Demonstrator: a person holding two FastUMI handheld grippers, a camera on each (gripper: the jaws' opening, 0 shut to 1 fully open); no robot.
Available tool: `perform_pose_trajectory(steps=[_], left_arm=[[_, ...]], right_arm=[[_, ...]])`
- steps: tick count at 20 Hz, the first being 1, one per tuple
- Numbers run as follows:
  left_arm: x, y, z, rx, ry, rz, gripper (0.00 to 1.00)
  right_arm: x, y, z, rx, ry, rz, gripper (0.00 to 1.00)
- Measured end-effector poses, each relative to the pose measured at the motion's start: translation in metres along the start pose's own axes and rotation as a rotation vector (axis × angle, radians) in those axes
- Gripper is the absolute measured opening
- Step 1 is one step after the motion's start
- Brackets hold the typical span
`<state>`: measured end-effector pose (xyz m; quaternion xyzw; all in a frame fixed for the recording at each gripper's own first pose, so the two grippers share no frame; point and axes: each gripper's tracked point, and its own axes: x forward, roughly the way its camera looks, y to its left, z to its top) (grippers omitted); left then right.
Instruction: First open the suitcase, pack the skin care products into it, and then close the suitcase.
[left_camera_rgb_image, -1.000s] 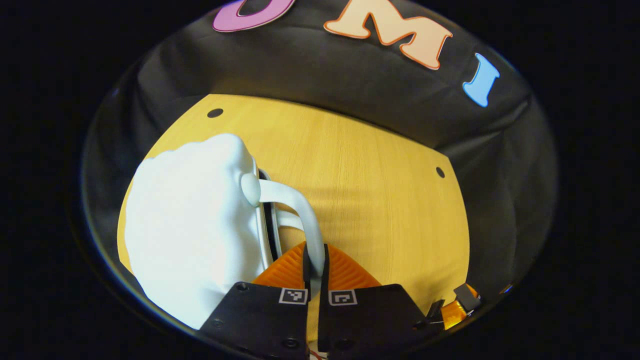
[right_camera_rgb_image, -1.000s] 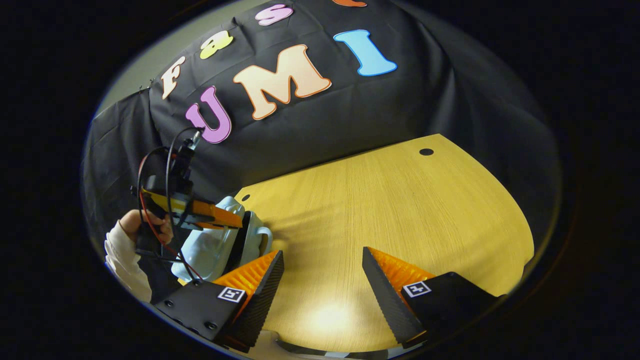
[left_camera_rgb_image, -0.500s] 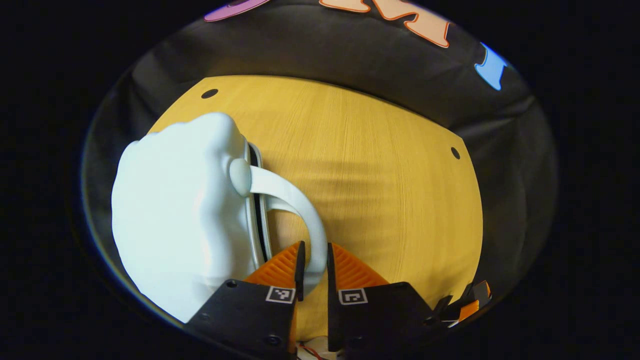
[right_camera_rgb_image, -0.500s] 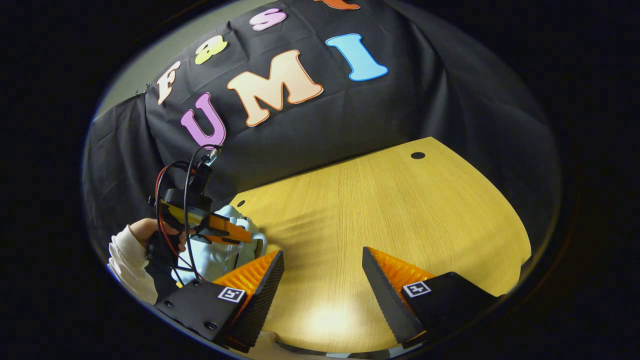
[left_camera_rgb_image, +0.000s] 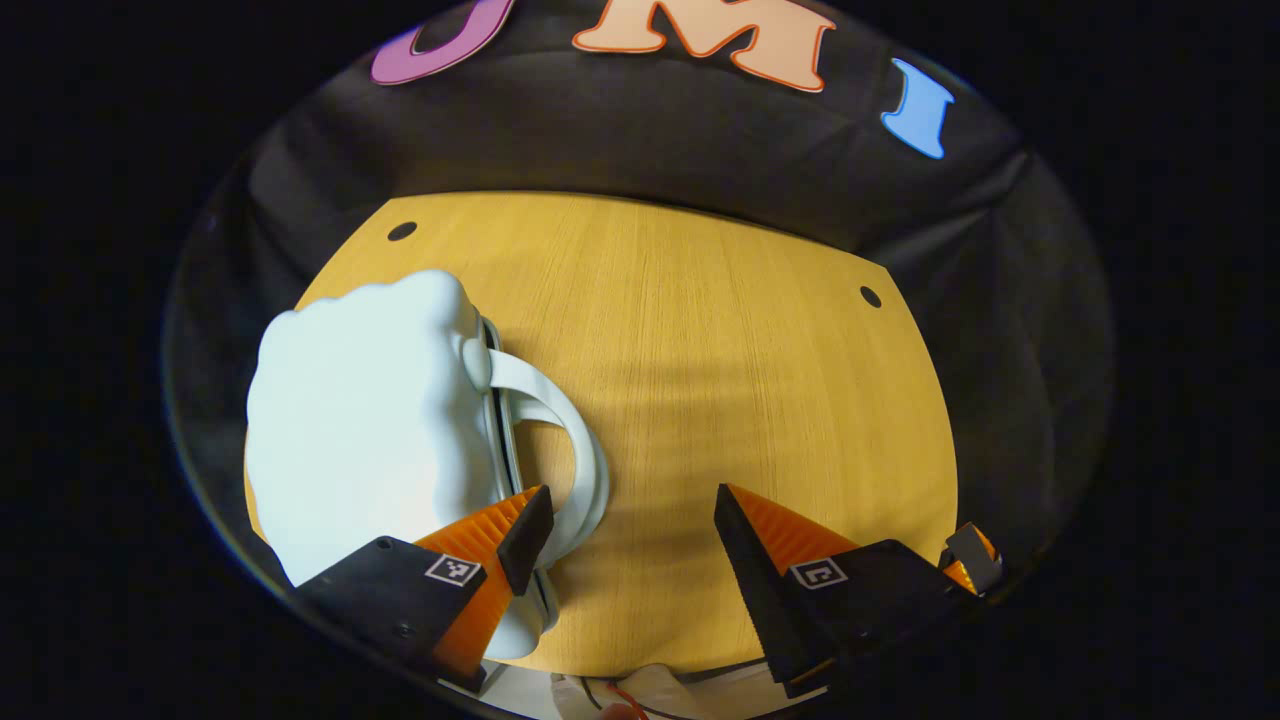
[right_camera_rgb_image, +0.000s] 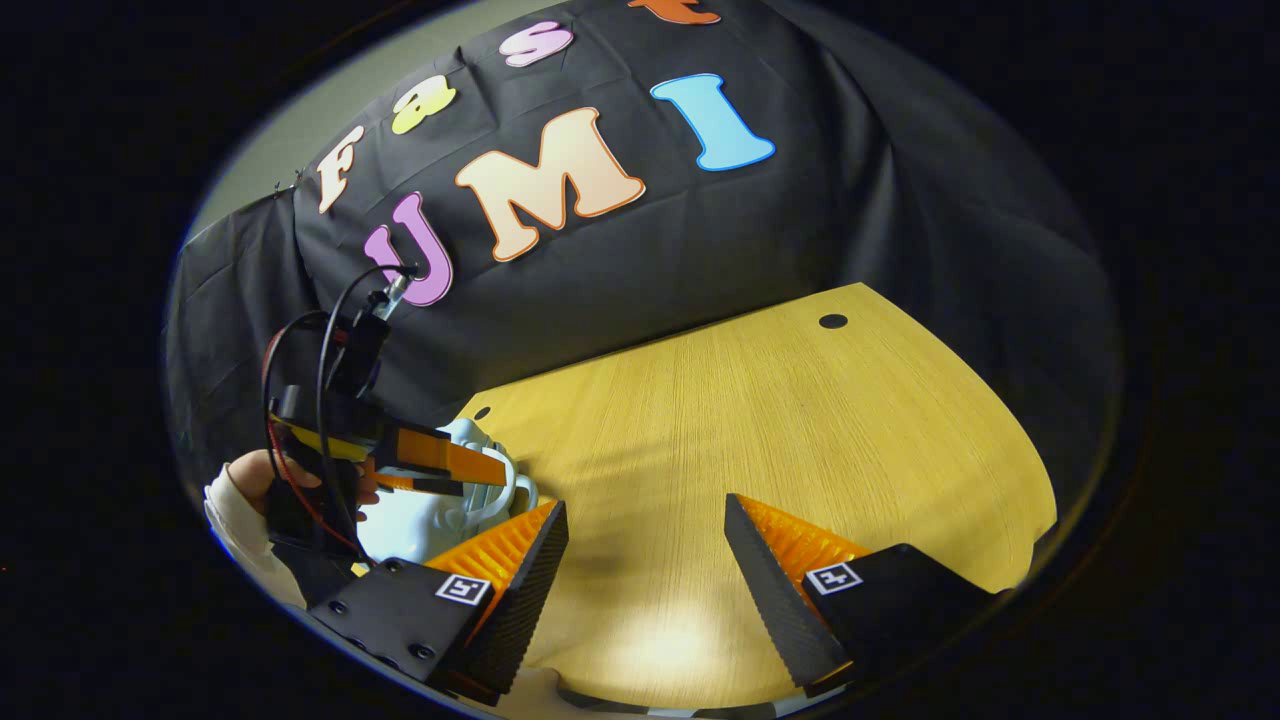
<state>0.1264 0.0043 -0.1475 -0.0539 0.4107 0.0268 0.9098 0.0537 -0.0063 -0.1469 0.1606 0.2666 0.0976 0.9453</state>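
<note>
On the table (left_camera_rgb_image: 720, 380), left side, sits the pale suitcase (left_camera_rgb_image: 360, 440), shut, handle (left_camera_rgb_image: 560, 440) free. Left gripper (left_camera_rgb_image: 620, 520) hovers beside it, fingers spread; right gripper (right_camera_rgb_image: 645, 545) likewise spread, holding nothing. Withdraw clear of the handle without nudging the case.

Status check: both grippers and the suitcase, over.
Left gripper open beside suitcase handle. Right gripper open over table. Suitcase looks shut.

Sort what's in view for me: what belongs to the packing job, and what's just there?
Job: suitcase, lying closed on its side; its handle; left gripper, open beside the handle; right gripper, open over bare table.

Just there: table; black cloth wall.
</note>
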Motion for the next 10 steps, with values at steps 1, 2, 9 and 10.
perform_pose_trajectory(steps=[1, 2, 9, 10], left_arm=[[-0.006, -0.001, -0.002, 0.014, -0.007, 0.002, 0.96], [-0.012, -0.003, -0.005, 0.023, -0.014, 0.006, 0.96], [-0.029, -0.015, -0.034, 0.045, -0.021, -0.006, 0.95], [-0.031, -0.015, -0.036, 0.042, -0.026, -0.006, 0.96]], right_arm=[[-0.001, 0.001, 0.002, -0.003, -0.001, 0.005, 0.98], [-0.002, 0.002, 0.002, -0.006, -0.002, 0.009, 0.98], [-0.009, -0.002, 0.004, -0.028, -0.014, 0.014, 0.98], [-0.01, -0.002, 0.003, -0.031, -0.015, 0.017, 0.98]])
